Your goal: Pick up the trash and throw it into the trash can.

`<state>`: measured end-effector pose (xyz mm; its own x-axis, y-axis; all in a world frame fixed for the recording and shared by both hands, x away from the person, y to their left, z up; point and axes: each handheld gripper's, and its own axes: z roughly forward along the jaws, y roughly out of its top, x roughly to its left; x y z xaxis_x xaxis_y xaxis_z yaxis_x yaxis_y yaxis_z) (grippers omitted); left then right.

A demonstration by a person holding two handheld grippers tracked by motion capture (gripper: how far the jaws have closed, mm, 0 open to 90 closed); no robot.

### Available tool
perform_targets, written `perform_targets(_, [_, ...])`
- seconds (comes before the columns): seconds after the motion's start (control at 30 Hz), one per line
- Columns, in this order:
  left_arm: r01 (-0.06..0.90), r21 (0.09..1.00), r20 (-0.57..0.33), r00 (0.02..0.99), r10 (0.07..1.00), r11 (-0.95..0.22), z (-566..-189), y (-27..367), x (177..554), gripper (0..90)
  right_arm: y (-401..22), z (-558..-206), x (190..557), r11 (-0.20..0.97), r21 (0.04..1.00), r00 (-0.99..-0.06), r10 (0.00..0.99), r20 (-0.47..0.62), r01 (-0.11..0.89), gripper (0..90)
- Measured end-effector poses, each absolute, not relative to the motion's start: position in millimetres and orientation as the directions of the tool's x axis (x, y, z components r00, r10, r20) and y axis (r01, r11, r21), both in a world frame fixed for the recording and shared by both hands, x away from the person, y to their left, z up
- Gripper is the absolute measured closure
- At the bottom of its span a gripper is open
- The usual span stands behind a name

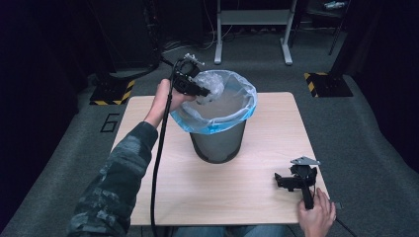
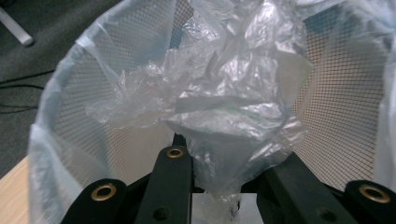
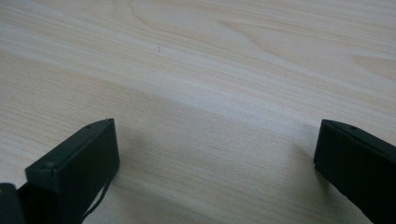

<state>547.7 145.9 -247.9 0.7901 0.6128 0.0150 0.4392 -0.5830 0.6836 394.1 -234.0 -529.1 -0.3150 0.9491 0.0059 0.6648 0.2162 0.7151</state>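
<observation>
Right tongs gaping over table | left tongs clenching crumpled plastic

Left gripper holds crumpled clear plastic over the lined mesh bin; right gripper rests near-right on the table.

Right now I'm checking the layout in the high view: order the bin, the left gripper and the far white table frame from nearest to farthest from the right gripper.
1. Bin, table centre.
2. Left gripper, over the bin's left rim.
3. White table frame, on the floor beyond.
Measured from the right gripper, near right corner.
</observation>
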Motion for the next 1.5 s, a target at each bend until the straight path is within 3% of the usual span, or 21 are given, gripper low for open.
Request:
perform_targets(0.17, [0.459, 0.656, 0.016, 0.785, 0.619, -0.600, -256.4, 136.8, 555.1, 76.6, -234.1, -529.1, 394.1, 0.216, 0.715, -0.315, 0.949, 0.006, 0.665, 0.0])
perform_targets(0.2, [0.467, 0.652, 0.023, 0.775, 0.631, -0.598, -256.8, 135.8, 555.9, 71.6, -234.1, -529.1, 394.1, 0.216, 0.715, -0.316, 0.949, 0.007, 0.665, 0.0])
perform_targets(0.33, [0.492, 0.658, 0.023, 0.744, 0.668, -0.570, -256.9, 135.9, 556.1, 36.2, -234.0, -529.1, 394.1, 0.216, 0.715, -0.315, 0.949, 0.006, 0.665, 0.0])
perform_targets(0.5, [0.480, 0.672, 0.024, 0.746, 0.665, -0.563, -249.6, 143.7, 548.6, 15.9, -234.1, -529.1, 394.0, 0.217, 0.716, -0.316, 0.949, 0.006, 0.664, 0.0])
perform_targets(0.77, [0.435, 0.723, 0.000, 0.777, 0.630, -0.537, -233.5, 167.5, 522.1, 7.7, -234.1, -529.3, 394.1, 0.216, 0.716, -0.315, 0.949, 0.006, 0.663, 0.0])
perform_targets(0.97, [0.381, 0.730, 0.055, 0.795, 0.605, -0.567, -233.0, 188.6, 495.1, 5.6, -234.1, -529.2, 394.0, 0.216, 0.716, -0.315, 0.949, 0.006, 0.664, 0.0])
perform_targets(1.5, [0.380, 0.729, 0.067, 0.788, 0.611, -0.570, -286.1, 251.0, 457.7, 5.5, -234.4, -529.4, 394.1, 0.222, 0.716, -0.319, 0.948, 0.001, 0.662, 0.0])
